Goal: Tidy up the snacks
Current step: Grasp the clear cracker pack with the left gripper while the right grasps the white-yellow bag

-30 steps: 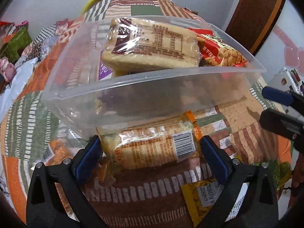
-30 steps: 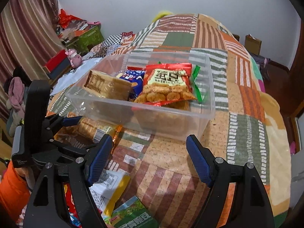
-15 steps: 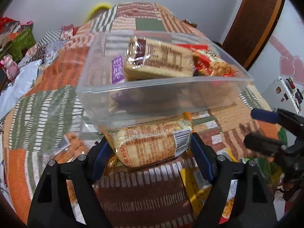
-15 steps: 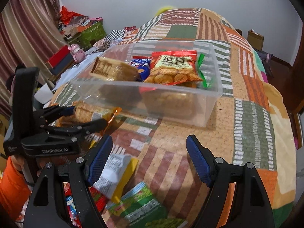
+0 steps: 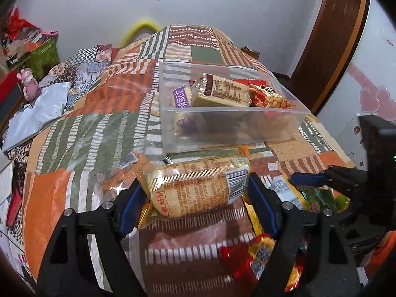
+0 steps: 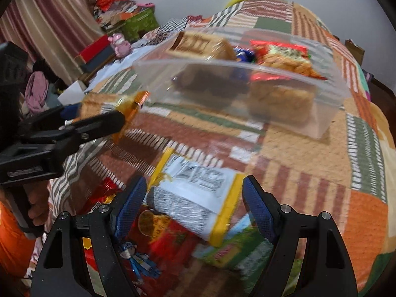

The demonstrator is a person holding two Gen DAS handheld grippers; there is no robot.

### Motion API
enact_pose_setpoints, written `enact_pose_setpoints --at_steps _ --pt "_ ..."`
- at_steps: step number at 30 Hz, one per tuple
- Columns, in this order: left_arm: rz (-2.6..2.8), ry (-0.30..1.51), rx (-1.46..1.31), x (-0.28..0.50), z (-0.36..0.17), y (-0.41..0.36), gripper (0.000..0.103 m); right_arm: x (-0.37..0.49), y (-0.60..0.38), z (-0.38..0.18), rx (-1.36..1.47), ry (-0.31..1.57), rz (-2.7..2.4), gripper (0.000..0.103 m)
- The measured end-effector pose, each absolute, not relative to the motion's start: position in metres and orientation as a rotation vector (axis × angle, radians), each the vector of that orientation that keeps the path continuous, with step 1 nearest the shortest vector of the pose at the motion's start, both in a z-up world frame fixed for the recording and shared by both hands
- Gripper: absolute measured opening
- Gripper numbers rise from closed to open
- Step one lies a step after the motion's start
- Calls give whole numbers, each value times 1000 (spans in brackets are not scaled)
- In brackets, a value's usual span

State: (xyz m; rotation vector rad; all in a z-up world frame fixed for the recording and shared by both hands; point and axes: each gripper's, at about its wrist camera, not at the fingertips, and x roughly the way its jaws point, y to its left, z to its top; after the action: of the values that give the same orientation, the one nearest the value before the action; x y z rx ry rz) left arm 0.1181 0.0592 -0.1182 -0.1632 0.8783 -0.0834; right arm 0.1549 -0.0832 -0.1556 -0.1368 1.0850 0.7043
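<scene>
My left gripper (image 5: pixel 191 198) is shut on a clear-wrapped biscuit pack (image 5: pixel 195 185) with a barcode, held above the patchwork bedspread in front of the clear plastic bin (image 5: pixel 230 128). The bin holds another biscuit pack (image 5: pixel 222 91), a purple-labelled snack and a red snack bag (image 5: pixel 269 96). My right gripper (image 6: pixel 193 208) is open and empty, low over a white and yellow snack packet (image 6: pixel 198 195). The left gripper and its pack also show in the right wrist view (image 6: pixel 99 116).
Loose snack packets lie on the bed near me: a red and gold one (image 5: pixel 252 257), red ones (image 6: pixel 168 237) and a green one (image 6: pixel 230 247). Boxes, a pink toy (image 6: pixel 120 45) and clutter stand on the left beside the bed. A wooden door (image 5: pixel 334 42) is at the right.
My left gripper has drawn back and up from the bin with the biscuit pack. My right gripper has dropped towards the loose packets, over the white and yellow one.
</scene>
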Motion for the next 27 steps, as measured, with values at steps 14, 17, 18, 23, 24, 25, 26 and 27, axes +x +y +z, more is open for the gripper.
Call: enact_pose_setpoints --at_steps 14,17,18,23,24,25,26,27 --pt "-90 873 -208 103 -123 61 79 150 -77 -163 -174 1064 662 72" --pt "-85 869 -207 102 -122 61 79 149 -79 -161 -160 1062 667 61" --pt "-83 867 -209 102 -121 61 79 149 -80 -161 -154 1061 668 59" --pt "-83 856 -210 102 -117 60 79 146 -85 -156 -145 1044 674 48" --pt "-84 854 -207 103 -116 59 79 146 -86 -154 -140 1041 676 46" --pt "-85 852 -206 104 -115 58 79 147 -87 -152 -135 1038 680 44" --pt "-86 849 -205 104 -114 57 79 147 -87 -151 -134 1036 682 44" --pt "-87 845 -204 105 -113 56 79 147 -88 -149 -136 1029 680 43"
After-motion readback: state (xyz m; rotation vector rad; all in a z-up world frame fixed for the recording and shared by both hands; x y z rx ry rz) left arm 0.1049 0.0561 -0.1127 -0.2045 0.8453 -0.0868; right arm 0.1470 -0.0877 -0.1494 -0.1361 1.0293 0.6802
